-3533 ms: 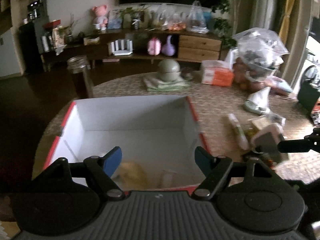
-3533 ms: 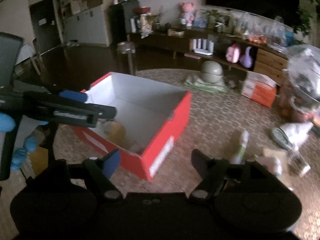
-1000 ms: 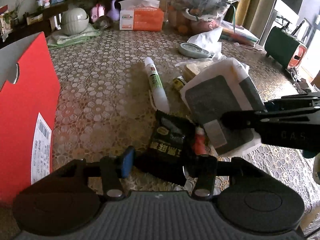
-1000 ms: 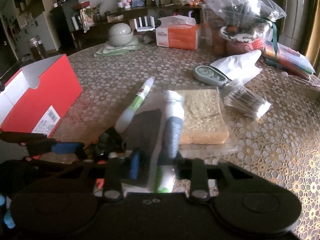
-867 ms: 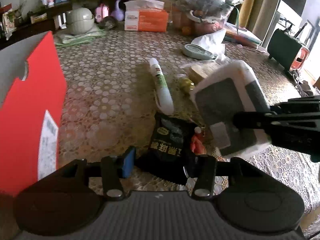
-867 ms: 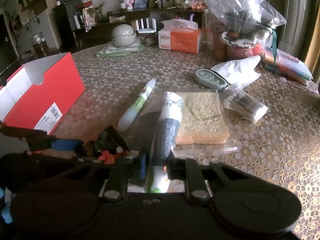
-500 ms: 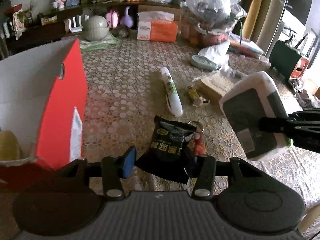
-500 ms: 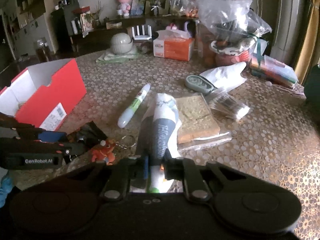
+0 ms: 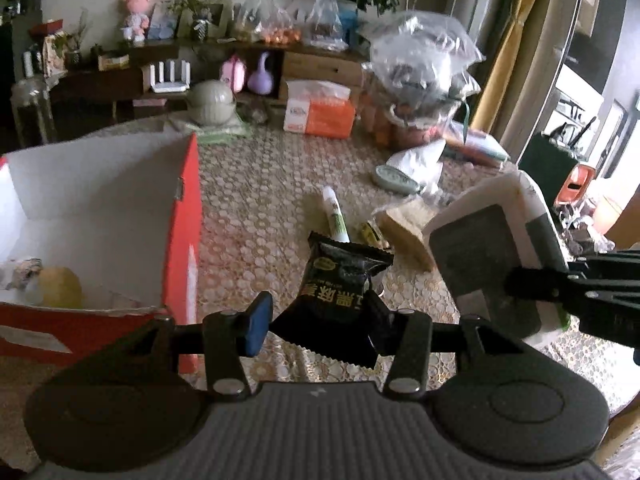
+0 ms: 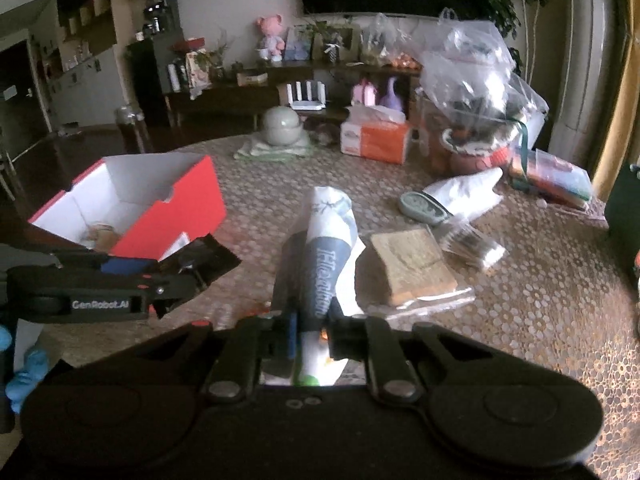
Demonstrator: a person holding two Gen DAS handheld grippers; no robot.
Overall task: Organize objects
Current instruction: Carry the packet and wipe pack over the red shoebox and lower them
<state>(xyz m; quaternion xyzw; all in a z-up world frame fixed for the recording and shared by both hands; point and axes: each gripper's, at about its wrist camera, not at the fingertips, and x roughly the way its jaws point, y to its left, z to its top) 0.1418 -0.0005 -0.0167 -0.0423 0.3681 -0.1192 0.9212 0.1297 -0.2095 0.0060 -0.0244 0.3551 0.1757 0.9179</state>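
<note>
My left gripper [image 9: 316,322] is shut on a black snack packet [image 9: 340,280] and holds it above the table, just right of the red box [image 9: 184,216]. The box is open, with a yellowish round thing [image 9: 60,288] inside. My right gripper [image 10: 312,330] is shut on a white and grey tissue pack [image 10: 326,248], lifted off the table. That pack shows at the right of the left wrist view [image 9: 496,260]. The left gripper with its packet [image 10: 208,264] shows at the left of the right wrist view, next to the box [image 10: 176,204].
On the patterned table lie a white tube [image 9: 336,220], a bagged slice of bread [image 10: 412,268], a bundle in clear wrap [image 10: 472,248], a grey-green oval case [image 10: 424,208], an orange tissue box [image 10: 376,136], a green bowl on cloth [image 10: 282,126] and a big plastic bag [image 10: 476,84].
Both grippers rose from the table with their loads. The left one carried the black packet up beside the red box, whose inside came into view. The right one lifted the tissue pack higher.
</note>
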